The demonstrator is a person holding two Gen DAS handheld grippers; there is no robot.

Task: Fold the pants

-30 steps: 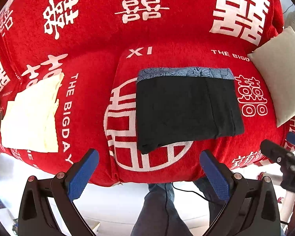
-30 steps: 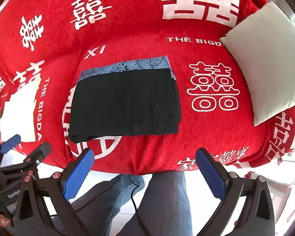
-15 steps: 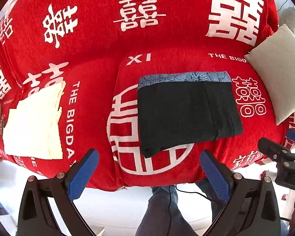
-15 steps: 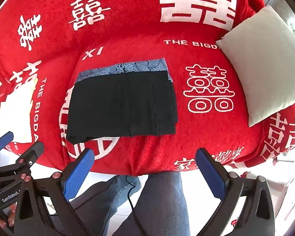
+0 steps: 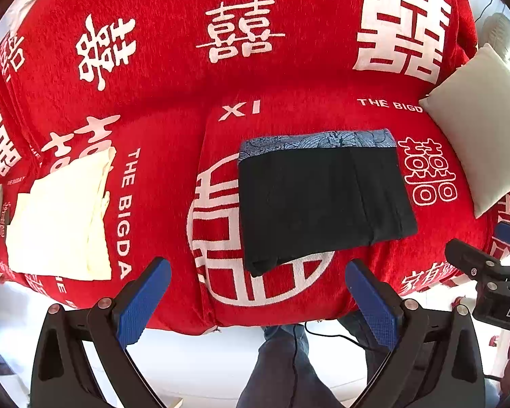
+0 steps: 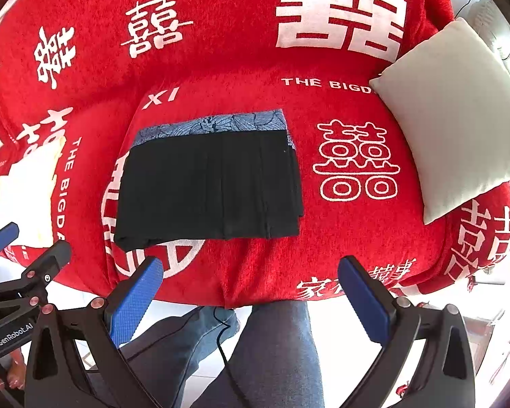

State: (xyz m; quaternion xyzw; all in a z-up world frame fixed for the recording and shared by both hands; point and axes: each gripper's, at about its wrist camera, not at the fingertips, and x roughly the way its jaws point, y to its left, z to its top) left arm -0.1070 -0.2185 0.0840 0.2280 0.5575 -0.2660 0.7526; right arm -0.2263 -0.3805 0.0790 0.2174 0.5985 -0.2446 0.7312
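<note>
The black pants (image 5: 319, 204) lie folded into a flat rectangle on the red sofa seat (image 5: 278, 292), with a blue patterned band along the far edge. They also show in the right wrist view (image 6: 210, 183). My left gripper (image 5: 255, 302) is open and empty, held off the sofa's front edge, apart from the pants. My right gripper (image 6: 251, 302) is open and empty, also in front of the sofa edge. Each gripper shows at the other view's side edge.
A folded cream cloth (image 5: 61, 217) lies on the left seat. A pale cushion (image 6: 455, 112) leans at the right end of the sofa. The person's legs in jeans (image 6: 268, 357) stand on white floor below the sofa's front edge.
Both grippers have drawn back a little from the sofa, so the pants look smaller and farther. The pants have not moved.
</note>
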